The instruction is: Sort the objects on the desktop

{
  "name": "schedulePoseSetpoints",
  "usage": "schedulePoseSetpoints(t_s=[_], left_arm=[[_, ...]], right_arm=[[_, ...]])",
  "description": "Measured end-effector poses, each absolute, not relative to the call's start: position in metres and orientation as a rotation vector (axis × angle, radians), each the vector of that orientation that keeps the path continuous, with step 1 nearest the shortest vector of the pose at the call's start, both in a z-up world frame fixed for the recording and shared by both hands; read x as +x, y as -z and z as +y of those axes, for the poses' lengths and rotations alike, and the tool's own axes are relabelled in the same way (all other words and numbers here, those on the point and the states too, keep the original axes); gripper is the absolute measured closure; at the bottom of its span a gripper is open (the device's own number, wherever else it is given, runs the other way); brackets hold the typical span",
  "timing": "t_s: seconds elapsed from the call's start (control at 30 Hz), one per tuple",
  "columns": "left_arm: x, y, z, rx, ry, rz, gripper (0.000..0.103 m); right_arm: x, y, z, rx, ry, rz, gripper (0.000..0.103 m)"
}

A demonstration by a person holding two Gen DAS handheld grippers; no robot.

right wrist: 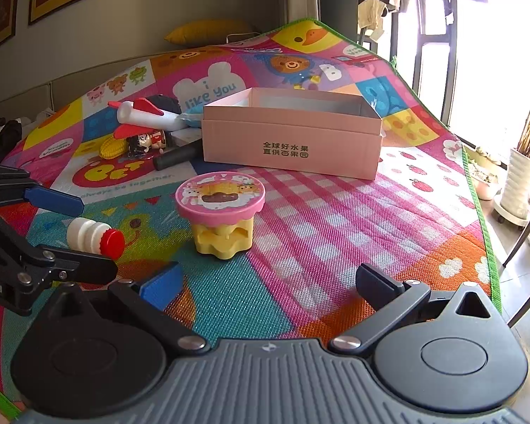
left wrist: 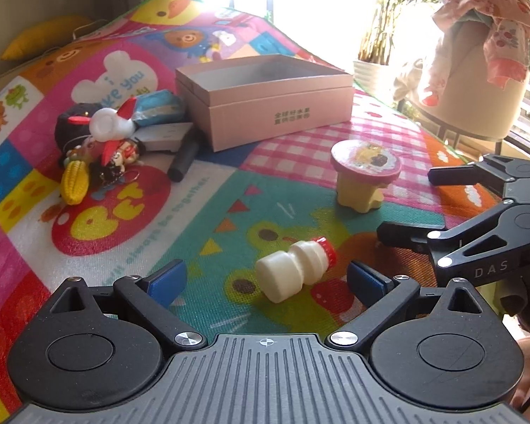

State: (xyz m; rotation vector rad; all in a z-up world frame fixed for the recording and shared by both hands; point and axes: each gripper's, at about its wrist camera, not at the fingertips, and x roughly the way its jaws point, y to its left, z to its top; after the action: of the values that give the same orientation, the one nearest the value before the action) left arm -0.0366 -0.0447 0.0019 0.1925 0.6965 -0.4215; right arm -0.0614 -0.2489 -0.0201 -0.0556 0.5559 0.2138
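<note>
A white yogurt bottle with a red cap (left wrist: 296, 269) lies on its side on the colourful mat, between the open fingers of my left gripper (left wrist: 266, 277); it also shows in the right wrist view (right wrist: 95, 236). A yellow cup with a pink lid (left wrist: 365, 176) stands upright beyond it (right wrist: 219, 212). An open pink box (left wrist: 265, 100) sits further back (right wrist: 293, 141). My right gripper (right wrist: 268, 286) is open and empty, short of the cup; it shows at the right in the left wrist view (left wrist: 406, 208).
A pile of toys lies left of the box: a white and red plane (left wrist: 109, 123), a yellow corn (left wrist: 75, 182), a black cylinder (left wrist: 183, 162), a blue packet (left wrist: 157, 106). A chair with clothes (left wrist: 484, 70) and potted plants stand off the mat's right edge.
</note>
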Motion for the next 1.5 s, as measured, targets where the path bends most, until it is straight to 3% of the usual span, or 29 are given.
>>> schedulePoseSetpoints(t_s=[0.43, 0.7, 0.73, 0.83, 1.2, 1.5], left_arm=[[-0.045, -0.006, -0.039, 0.105, 0.272, 0.751, 0.0], [-0.056, -0.021, -0.055, 0.124, 0.29, 0.678, 0.0], [-0.054, -0.019, -0.055, 0.122, 0.292, 0.69, 0.002], [-0.049, -0.017, -0.056, 0.113, 0.301, 0.718, 0.033], [-0.048, -0.016, -0.064, 0.133, 0.357, 0.724, 0.032], [-0.049, -0.014, -0.043, 0.208, 0.301, 0.732, 0.021]], right_arm=[[-0.063, 0.021, -0.25, -0.043, -0.223, 0.556, 0.0], [-0.066, 0.022, -0.249, -0.052, -0.224, 0.536, 0.0], [-0.066, 0.023, -0.249, -0.052, -0.223, 0.533, 0.0], [-0.067, 0.023, -0.249, -0.051, -0.22, 0.527, 0.0], [-0.069, 0.024, -0.248, -0.054, -0.215, 0.514, 0.0], [-0.068, 0.024, -0.247, -0.061, -0.212, 0.518, 0.0]])
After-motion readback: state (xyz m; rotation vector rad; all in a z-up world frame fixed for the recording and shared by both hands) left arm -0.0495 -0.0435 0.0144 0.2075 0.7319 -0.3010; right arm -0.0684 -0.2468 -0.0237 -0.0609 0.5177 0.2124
